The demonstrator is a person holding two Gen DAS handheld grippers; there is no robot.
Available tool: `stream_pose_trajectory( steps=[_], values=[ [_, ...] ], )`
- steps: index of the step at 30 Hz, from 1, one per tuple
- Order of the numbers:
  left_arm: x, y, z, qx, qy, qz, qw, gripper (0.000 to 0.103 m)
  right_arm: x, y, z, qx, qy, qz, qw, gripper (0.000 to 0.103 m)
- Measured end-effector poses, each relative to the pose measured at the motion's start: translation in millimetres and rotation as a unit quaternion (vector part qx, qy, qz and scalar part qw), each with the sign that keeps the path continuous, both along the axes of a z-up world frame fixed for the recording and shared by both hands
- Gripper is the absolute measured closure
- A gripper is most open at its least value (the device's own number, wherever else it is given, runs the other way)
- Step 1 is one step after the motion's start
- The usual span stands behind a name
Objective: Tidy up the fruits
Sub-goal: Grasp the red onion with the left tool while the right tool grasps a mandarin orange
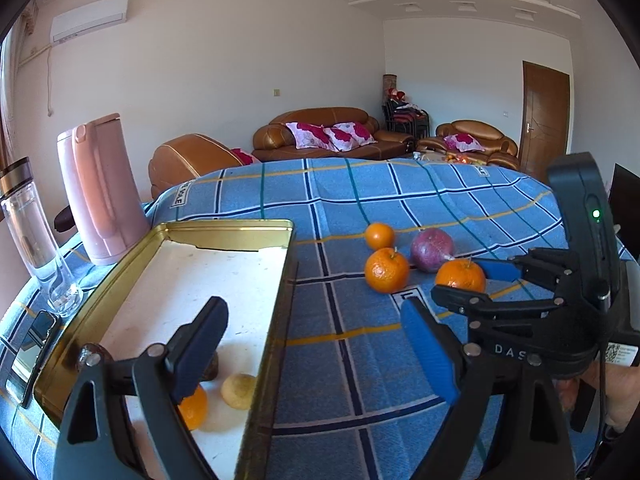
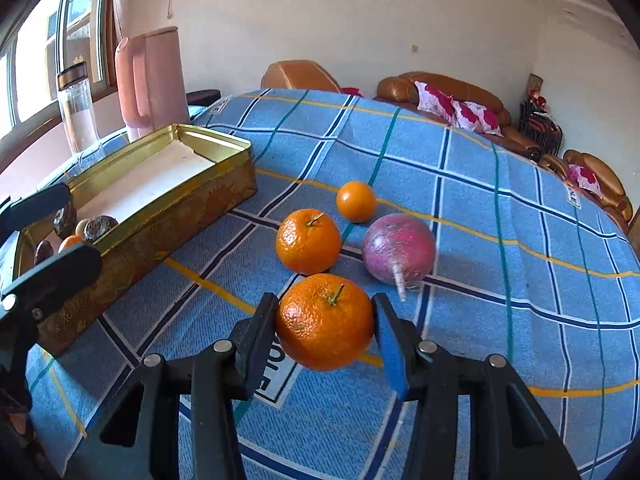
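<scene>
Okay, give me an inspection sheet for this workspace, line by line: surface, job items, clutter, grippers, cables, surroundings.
Surface: table under a blue plaid cloth, wrinkled.
Job's things: gold tin holding a small orange and a few dark and pale fruits at its near end; three oranges on the cloth, the nearest orange between the right gripper's pads; purple fruit beside them.
Clutter: pink kettle, clear bottle, phone left of the tin.
Grippers: left gripper open, empty, over the tin's near end; right gripper with pads against the nearest orange.
Cables: a thin one below the right gripper's handle.
Surroundings: brown sofas, wooden door, window, air conditioner.
</scene>
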State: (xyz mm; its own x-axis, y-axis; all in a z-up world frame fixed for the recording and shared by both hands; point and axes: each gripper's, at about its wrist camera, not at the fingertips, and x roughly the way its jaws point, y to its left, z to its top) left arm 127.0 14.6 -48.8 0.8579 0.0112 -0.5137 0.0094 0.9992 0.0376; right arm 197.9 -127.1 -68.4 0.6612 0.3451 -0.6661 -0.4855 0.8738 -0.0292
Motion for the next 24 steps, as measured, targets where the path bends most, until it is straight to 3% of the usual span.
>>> stream_pose_trajectory(
  steps=[10, 16, 24],
  values=[
    [54, -61, 8, -0.013, 0.033, -0.045, 0.9983, 0.013, 22, -72, 27, 0.01, -0.053, -0.107, 0.993, 0.053],
    [95, -95, -4, -0.007, 0.063, -0.06, 0.9961, 0.013, 44, -103, 20, 0.005, -0.055, -0.152, 0.987, 0.053],
    [144, -118, -25, -0.009, 0.115, -0.071, 0.9908, 0.02, 62, -120, 4, 0.01, -0.037, -0.166, 0.985, 0.053]
  ],
)
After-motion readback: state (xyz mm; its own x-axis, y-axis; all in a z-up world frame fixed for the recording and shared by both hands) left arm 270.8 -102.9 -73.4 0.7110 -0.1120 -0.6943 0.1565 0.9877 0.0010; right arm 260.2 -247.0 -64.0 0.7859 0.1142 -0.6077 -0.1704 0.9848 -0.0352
